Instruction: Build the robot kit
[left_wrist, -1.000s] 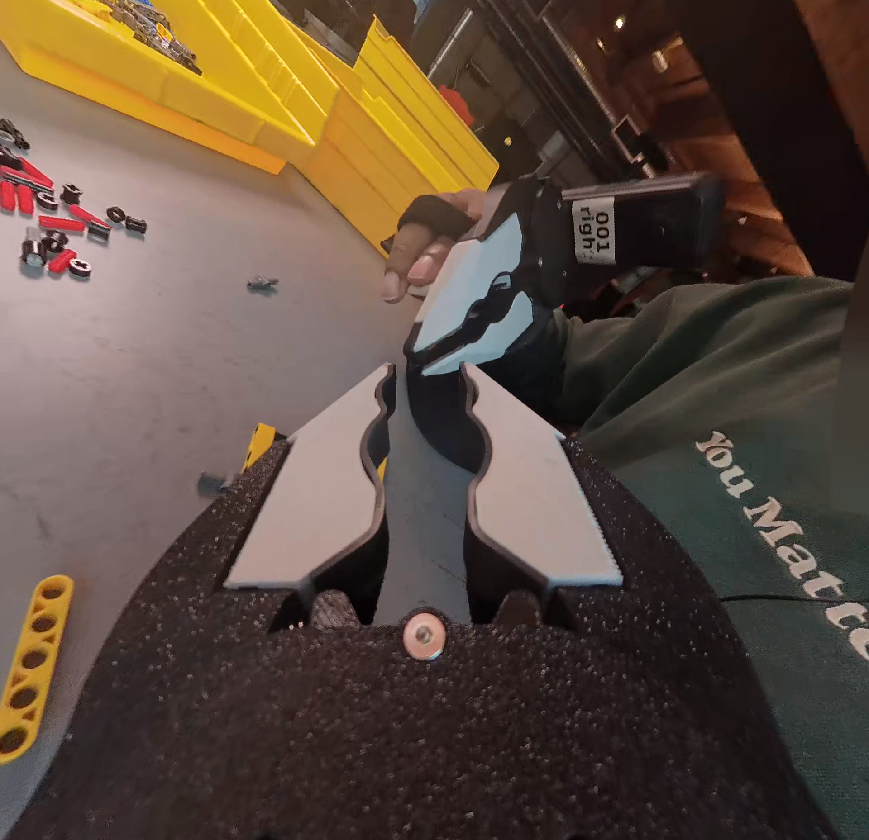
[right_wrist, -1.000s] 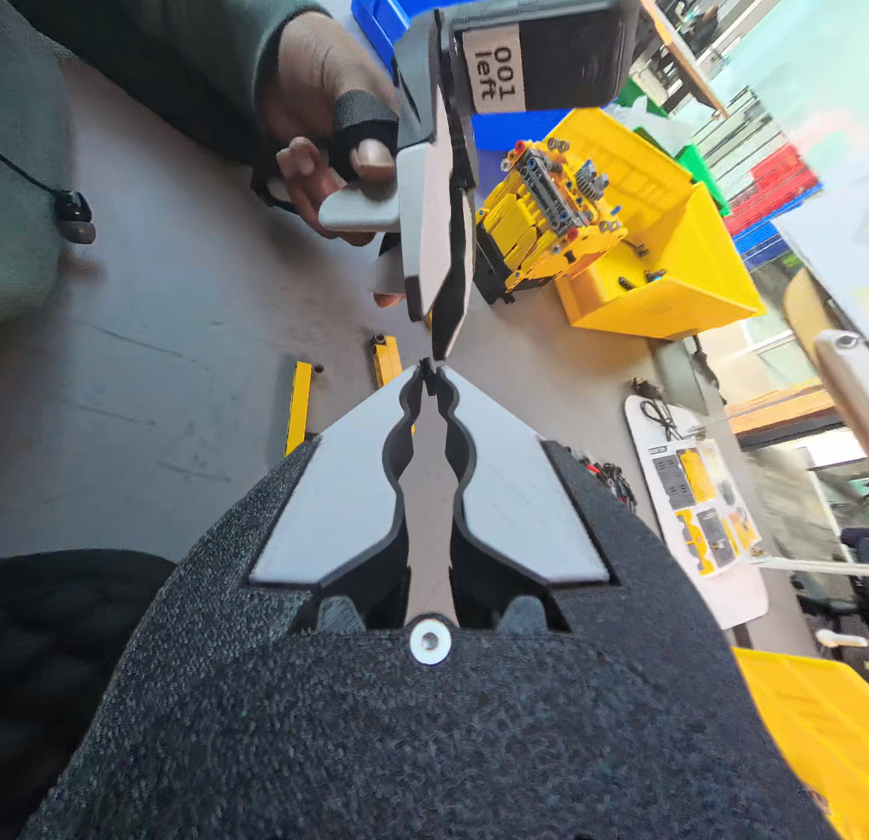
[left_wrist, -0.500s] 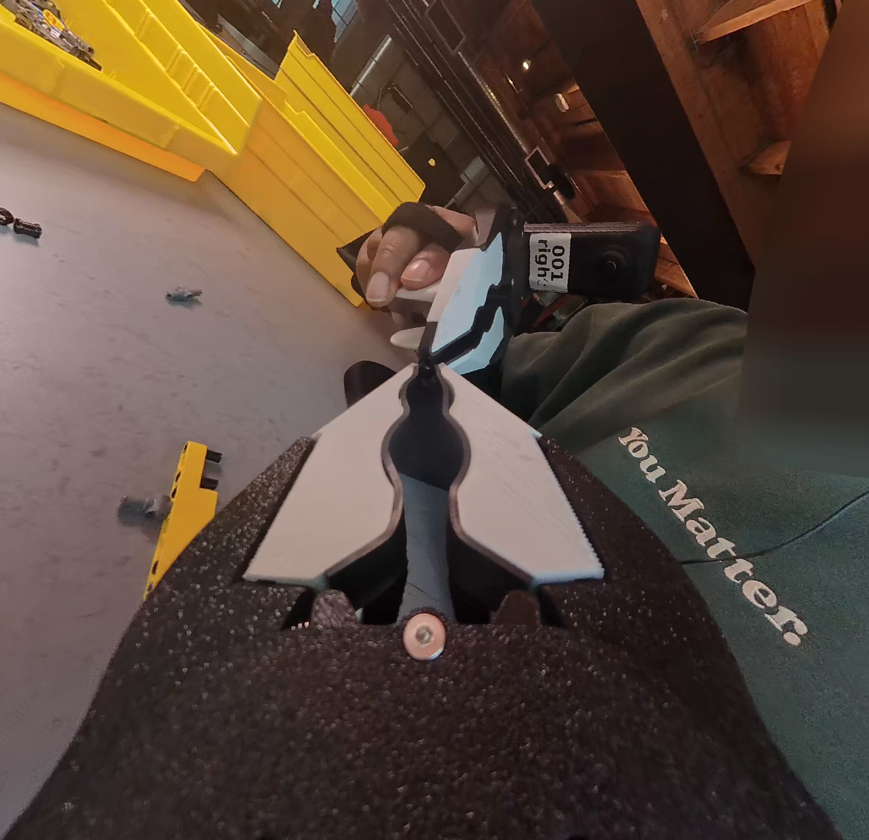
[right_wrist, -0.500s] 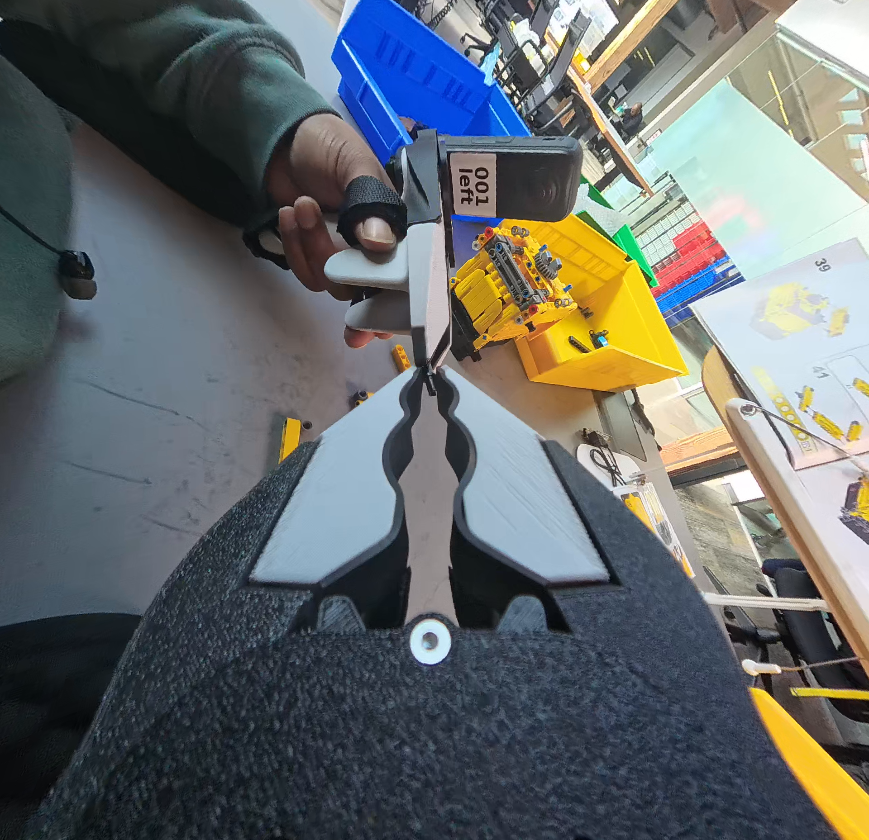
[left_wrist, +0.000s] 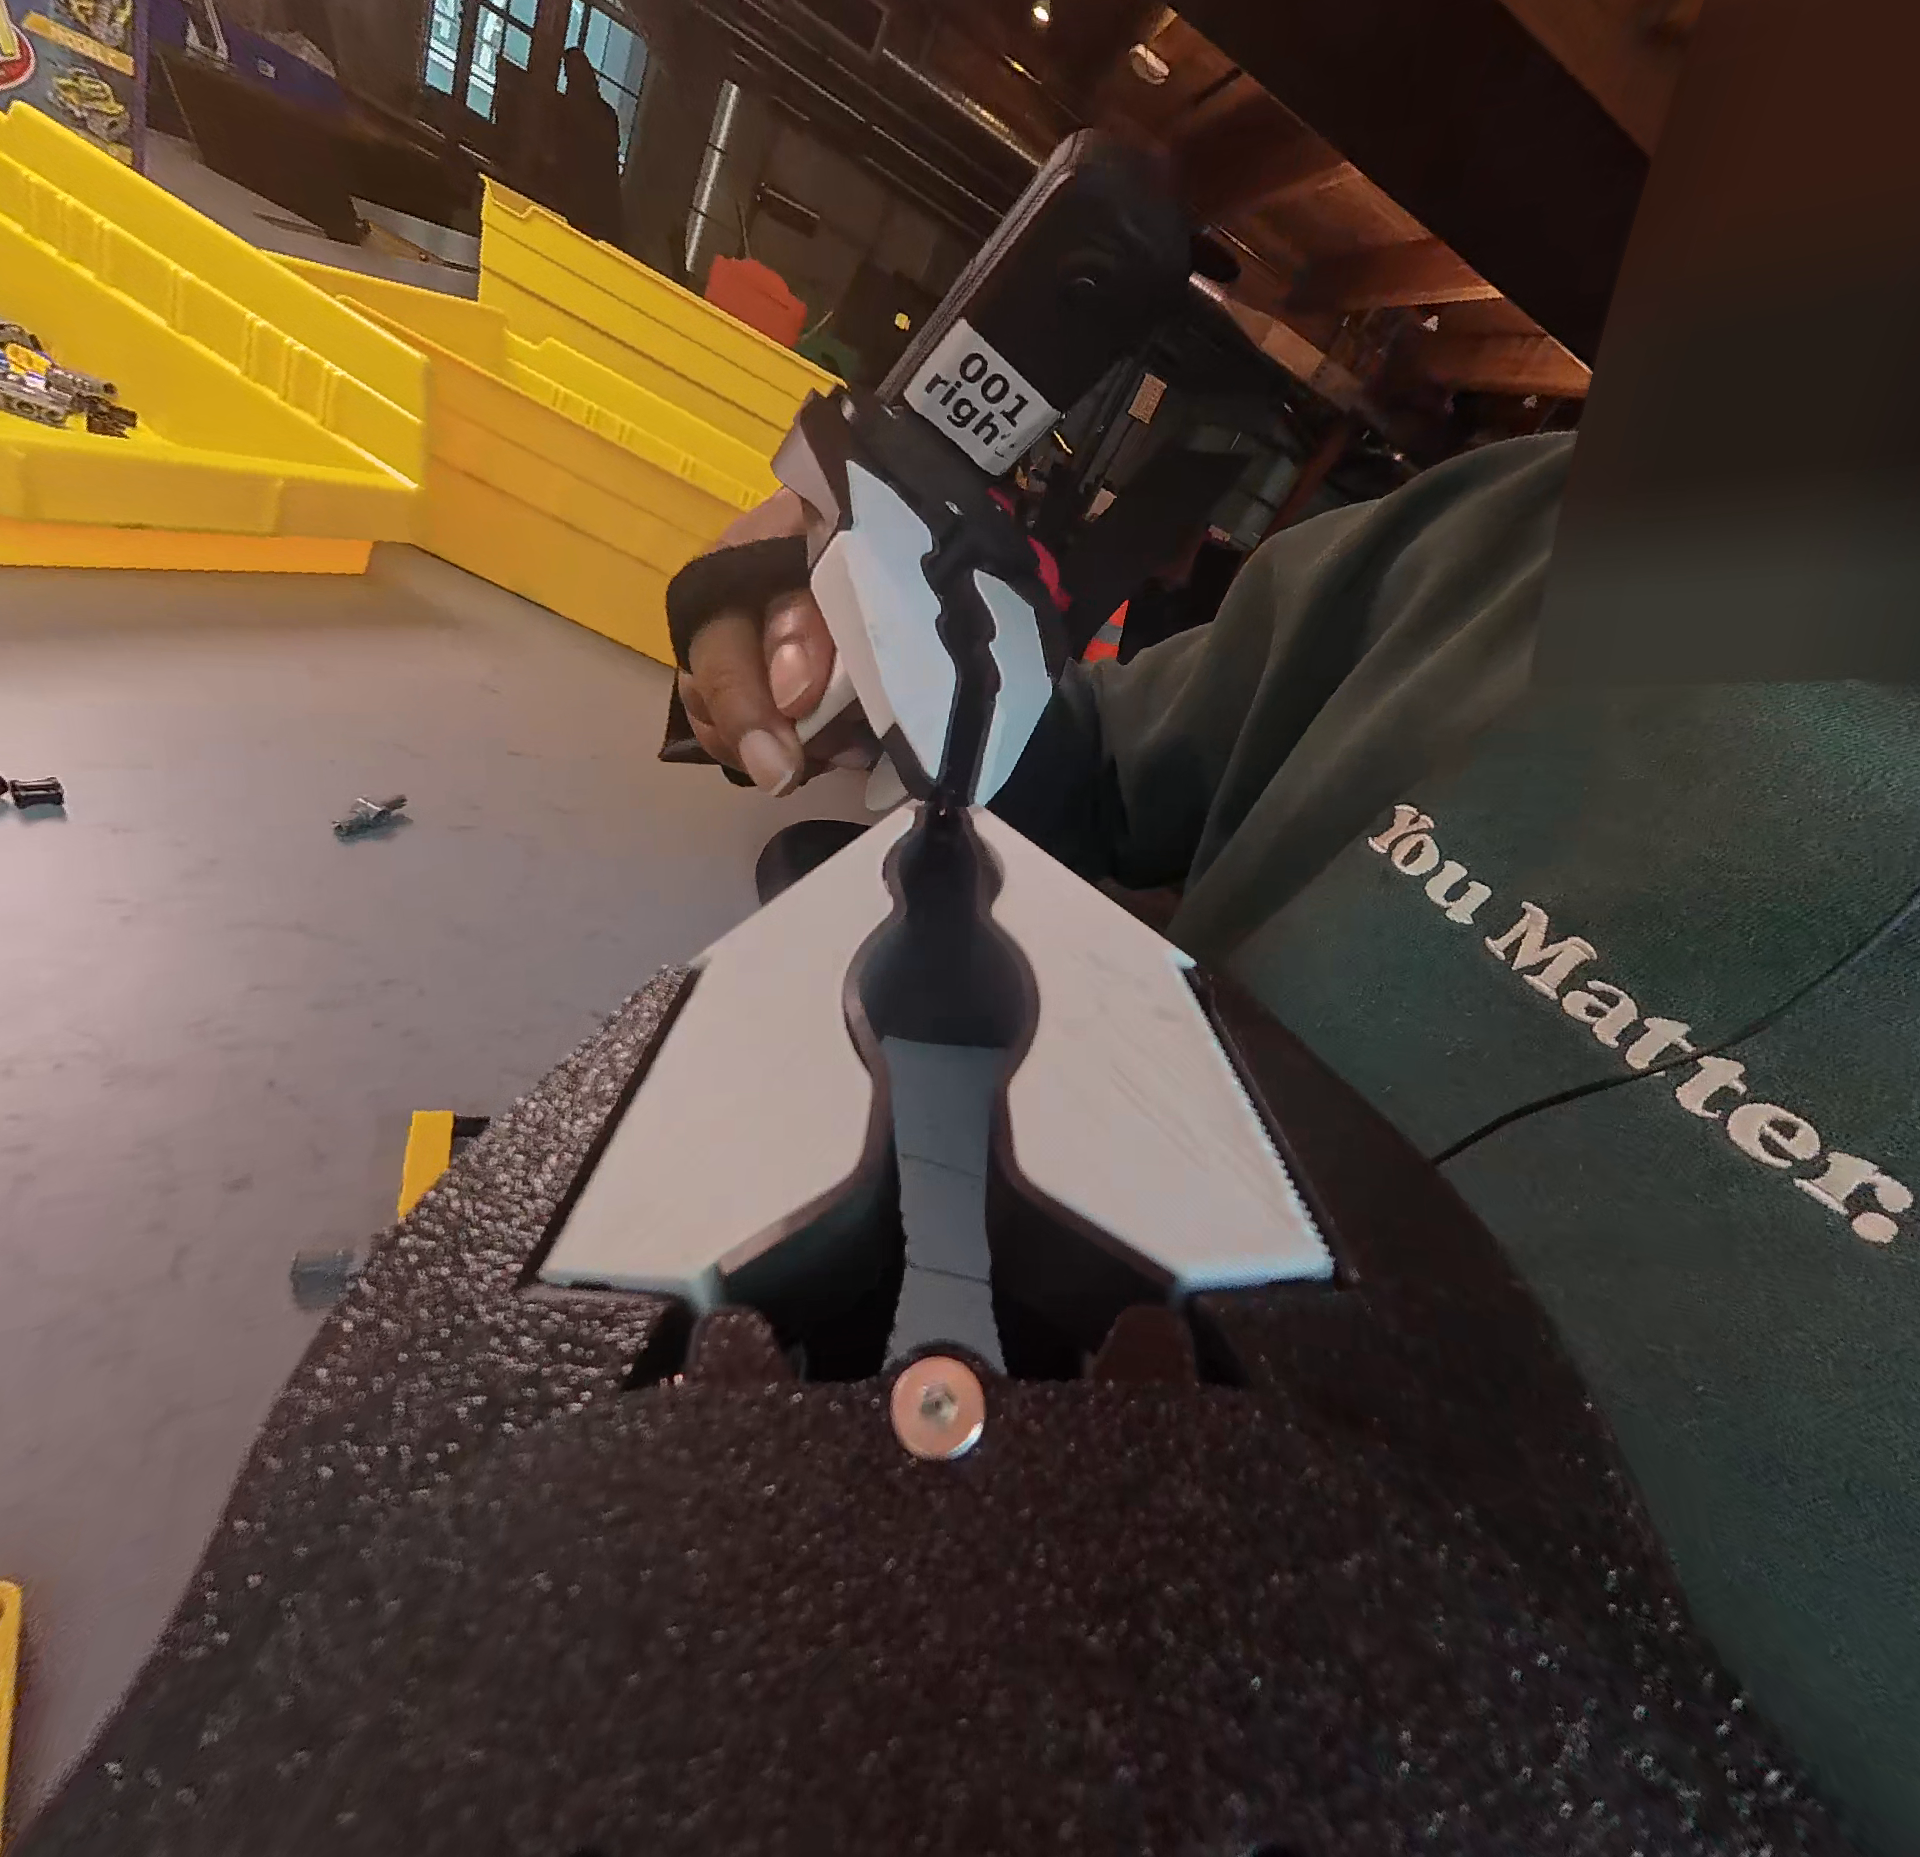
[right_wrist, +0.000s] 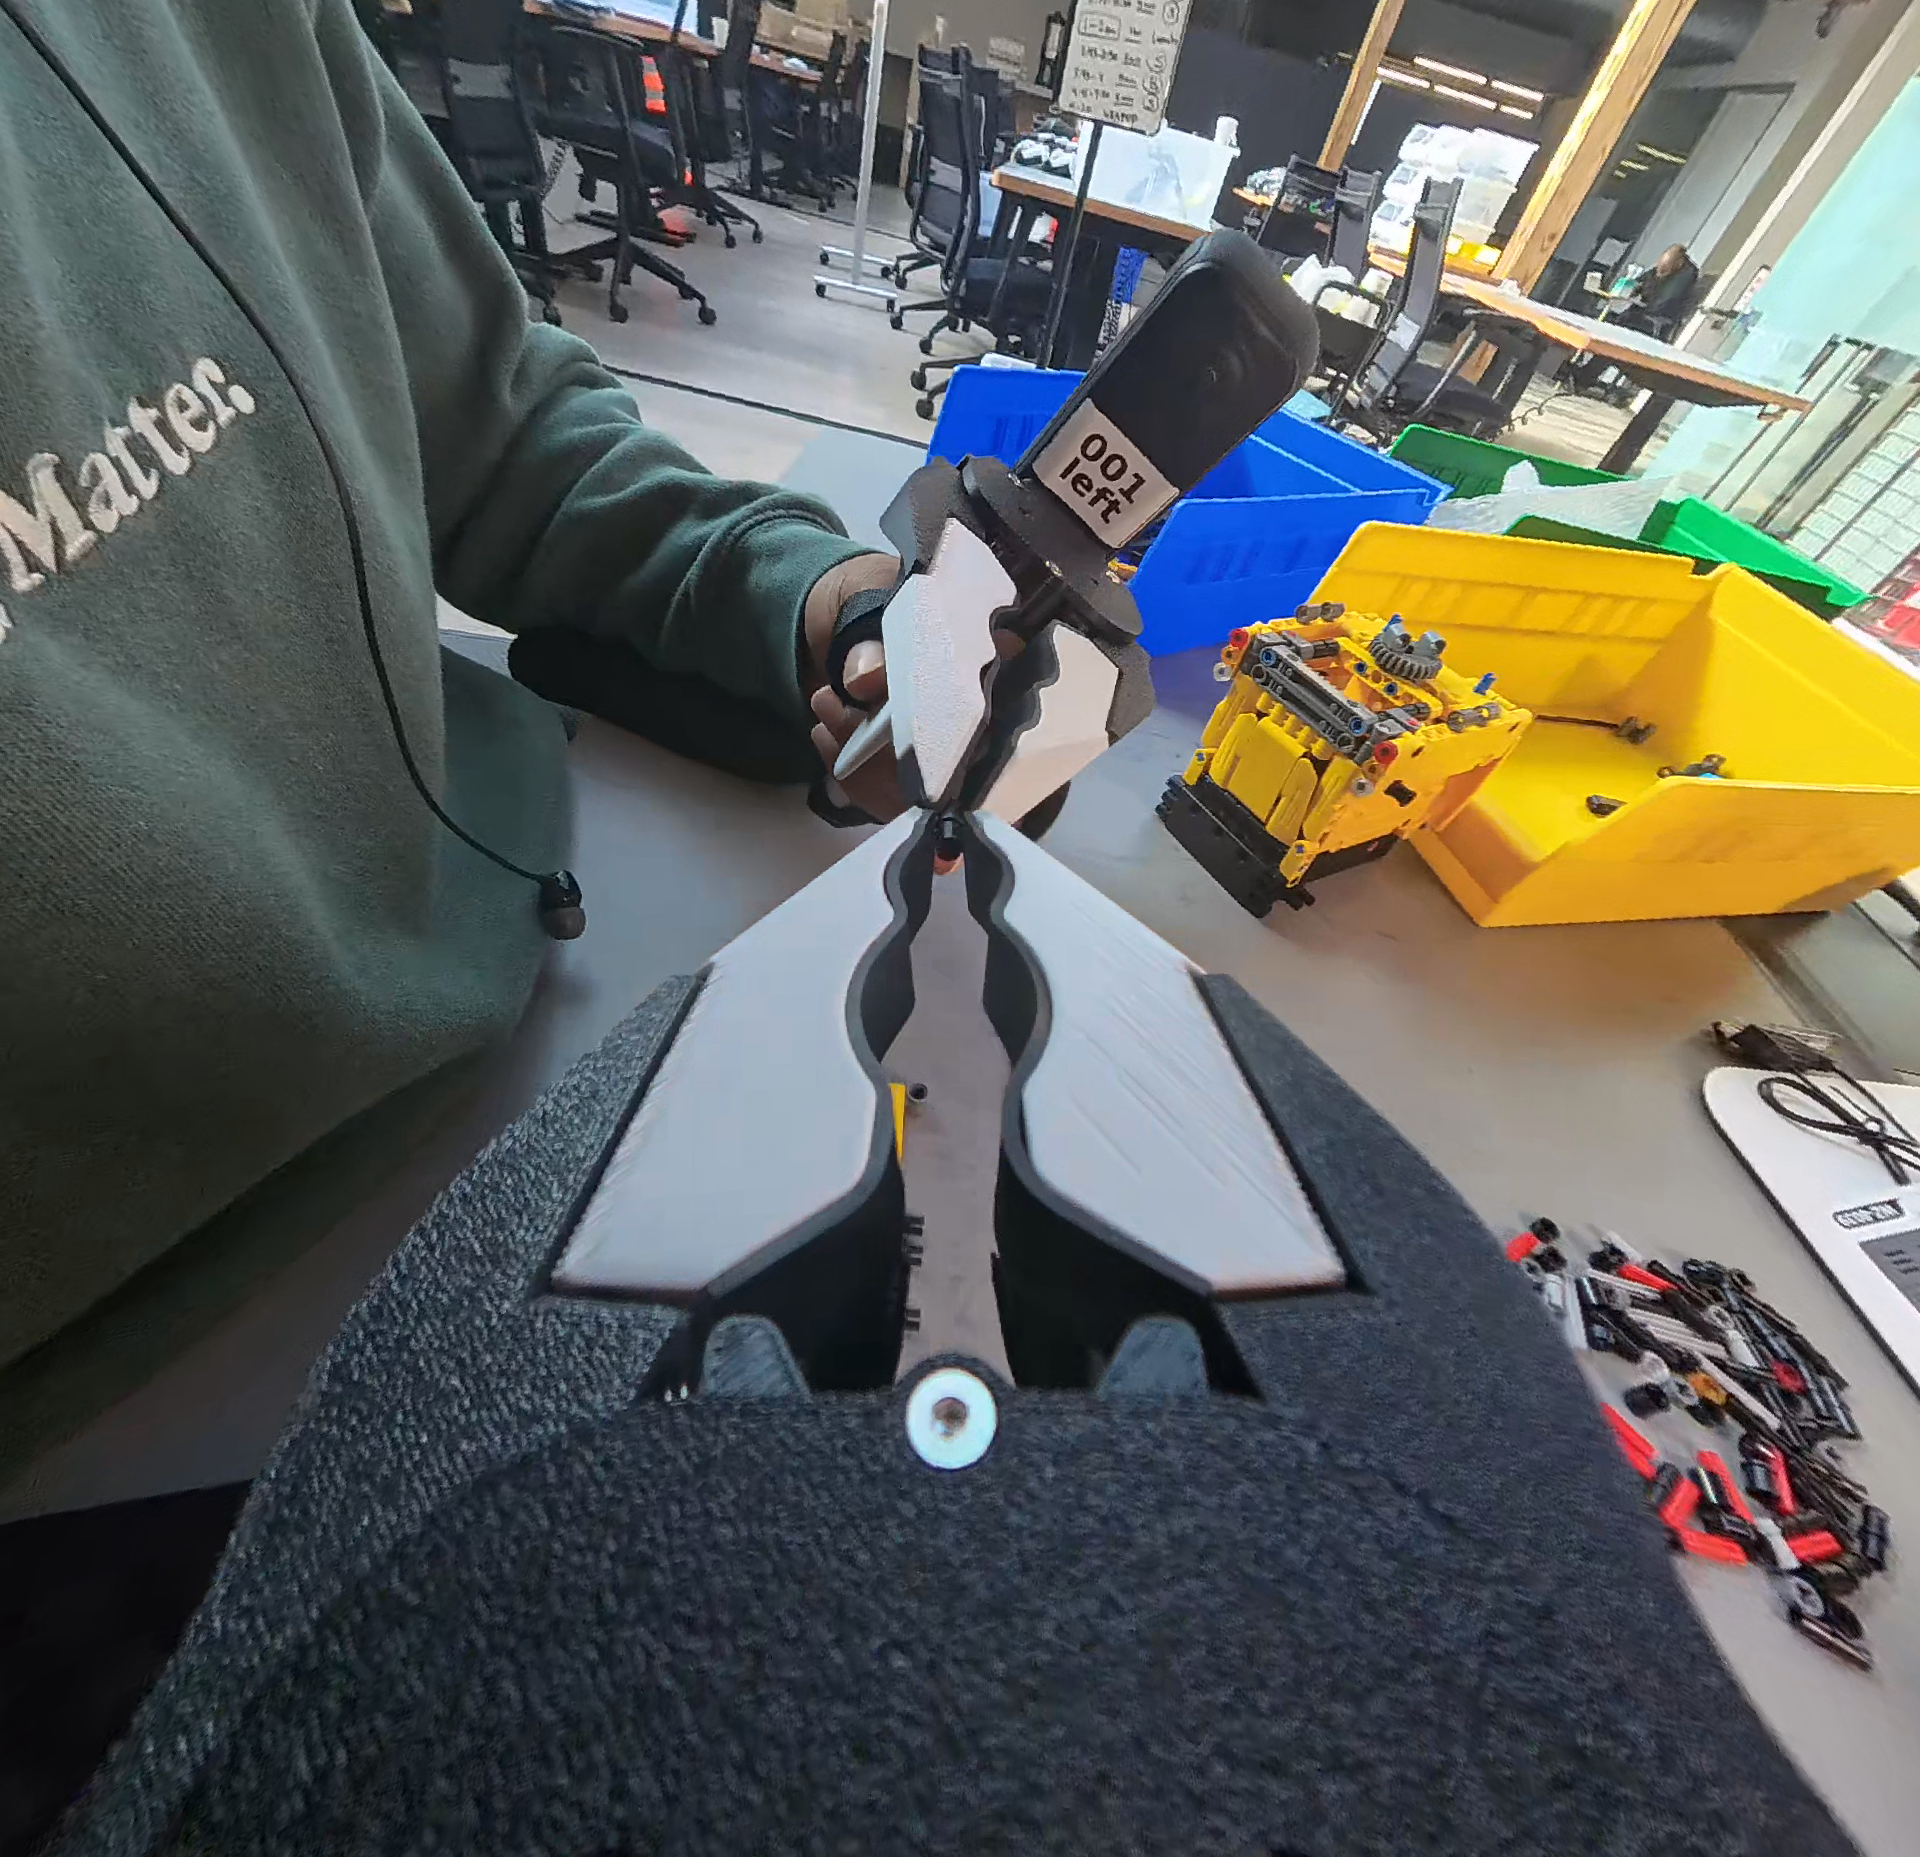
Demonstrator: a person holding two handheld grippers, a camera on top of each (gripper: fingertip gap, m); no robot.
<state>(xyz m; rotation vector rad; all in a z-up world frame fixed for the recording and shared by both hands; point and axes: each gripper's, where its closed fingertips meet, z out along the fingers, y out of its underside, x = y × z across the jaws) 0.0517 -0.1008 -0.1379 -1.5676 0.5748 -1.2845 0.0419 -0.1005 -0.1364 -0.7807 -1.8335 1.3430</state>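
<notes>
My left gripper and right gripper meet tip to tip above the grey table, in front of a person's green sweatshirt. Both are shut. A small black and red pin sits pinched in the right gripper's tips; the left gripper comes down on its other end from above. In the left wrist view the right gripper points down at my tips, and the pin shows only as a tiny dark speck. A hand holds each gripper's trigger.
A yellow brick-built vehicle stands by a yellow bin, with a blue bin behind. A pile of red and black pins and a booklet lie right. Yellow bins, a yellow beam and a loose grey piece lie left. The grippers are tip to tip, or close to it.
My left gripper went from open to shut. Both grippers rose and tilted so the views look more level across the room; their tips stayed together.
</notes>
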